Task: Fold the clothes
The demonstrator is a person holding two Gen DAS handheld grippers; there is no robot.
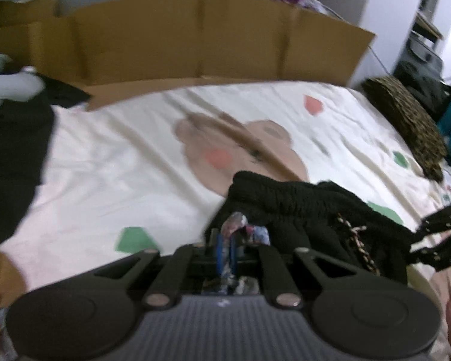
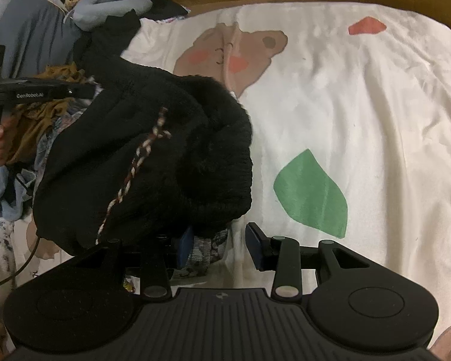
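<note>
Between parted right hand-held gripper point(image 2: 219, 248) fingers, patterned cloth point(image 2: 203, 252) under black knit garment point(image 2: 153, 162).

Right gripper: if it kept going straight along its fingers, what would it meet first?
Probably the patterned cloth lying between the open fingers of the right gripper, with the black knit garment bunched just beyond on the left. Depth is hard to judge here.

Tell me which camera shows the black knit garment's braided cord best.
The right wrist view: the braided cord runs sharp and nearly full length down the black knit garment. The left wrist view is blurred and shows only a short stretch beside the right claw.
</note>
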